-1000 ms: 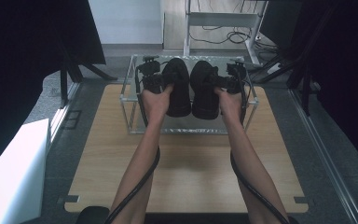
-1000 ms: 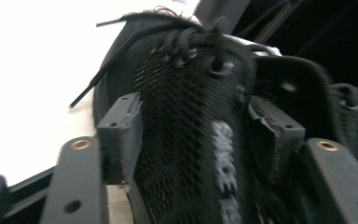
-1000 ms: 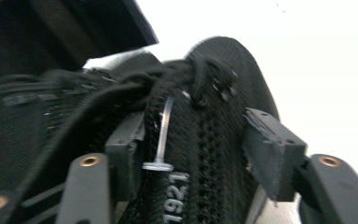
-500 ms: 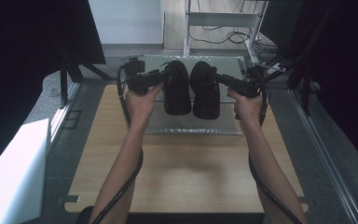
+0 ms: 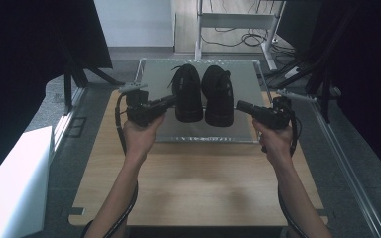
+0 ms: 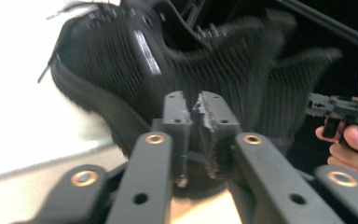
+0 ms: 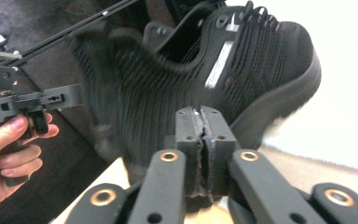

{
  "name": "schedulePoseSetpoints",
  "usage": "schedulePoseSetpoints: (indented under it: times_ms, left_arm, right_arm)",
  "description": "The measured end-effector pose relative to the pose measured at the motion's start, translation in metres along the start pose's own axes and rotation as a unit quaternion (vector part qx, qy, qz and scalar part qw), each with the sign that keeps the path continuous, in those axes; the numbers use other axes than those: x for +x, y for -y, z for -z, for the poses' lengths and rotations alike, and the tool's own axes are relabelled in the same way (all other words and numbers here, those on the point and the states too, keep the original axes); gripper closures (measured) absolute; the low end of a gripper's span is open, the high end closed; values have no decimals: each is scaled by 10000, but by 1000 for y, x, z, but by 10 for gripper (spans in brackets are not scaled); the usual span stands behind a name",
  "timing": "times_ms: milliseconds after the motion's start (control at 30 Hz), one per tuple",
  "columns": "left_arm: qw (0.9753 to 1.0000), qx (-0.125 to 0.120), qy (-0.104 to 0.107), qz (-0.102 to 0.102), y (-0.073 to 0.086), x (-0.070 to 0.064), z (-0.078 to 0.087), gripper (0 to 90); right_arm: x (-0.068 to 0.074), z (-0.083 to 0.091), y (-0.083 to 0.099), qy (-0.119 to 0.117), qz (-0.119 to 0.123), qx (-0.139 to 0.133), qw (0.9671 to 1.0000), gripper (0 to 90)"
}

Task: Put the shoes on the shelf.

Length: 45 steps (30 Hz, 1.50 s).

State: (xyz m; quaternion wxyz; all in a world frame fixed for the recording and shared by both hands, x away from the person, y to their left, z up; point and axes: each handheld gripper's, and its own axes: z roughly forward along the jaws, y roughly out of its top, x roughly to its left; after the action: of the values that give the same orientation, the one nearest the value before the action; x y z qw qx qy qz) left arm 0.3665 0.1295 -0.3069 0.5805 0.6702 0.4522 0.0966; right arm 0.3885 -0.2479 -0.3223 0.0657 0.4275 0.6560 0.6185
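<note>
Pair of black knit shoes (image 5: 203, 94), worktop's (image 5: 193, 183) far edge: probably light, soft; grip heel collars. Left tongs (image 5: 170, 101), right tongs (image 5: 240, 105) together, empty.

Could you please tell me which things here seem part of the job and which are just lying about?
Likely in use: left shoe, right shoe, metal tray, left tool, right tool, both shut and empty.
Just lying about: floor cables, white box.
</note>
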Motion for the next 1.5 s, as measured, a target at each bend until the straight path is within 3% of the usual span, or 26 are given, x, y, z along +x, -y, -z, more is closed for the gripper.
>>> schedulePoseSetpoints:
  times_ms: [67,167,200,500,633,733,1133,1400,1500]
  left_arm:
    - [9999,28,104,-53,10,-3,4,889]
    - [9996,73,263,-108,23,-8,6,893]
    - [9994,90,312,-135,27,-9,6,894]
    - [9984,292,438,-203,50,-14,-13,894]
    - [9985,260,464,-135,49,-11,-21,895]
    - [9989,266,356,-173,46,-10,-24,895]
    - [9992,344,178,8,32,3,-47,895]
    - [9993,358,26,96,26,12,-56,894]
    - [9992,376,-72,114,23,15,-59,894]
  right_arm:
    - [3,6,16,-206,15,-13,9998,900]
    - [6,7,25,-312,24,48,9995,900]
    - [10,7,35,-401,53,112,9991,900]
    - [18,-3,55,-470,185,260,9984,900]
    - [18,-10,55,-444,201,204,9986,900]
    - [20,-13,53,-359,314,138,9988,900]
    - [2,-38,42,-91,25,73,9999,900]
    - [-4,-48,39,-8,-31,25,10000,900]
    - [-7,-50,37,135,-53,11,9999,900]
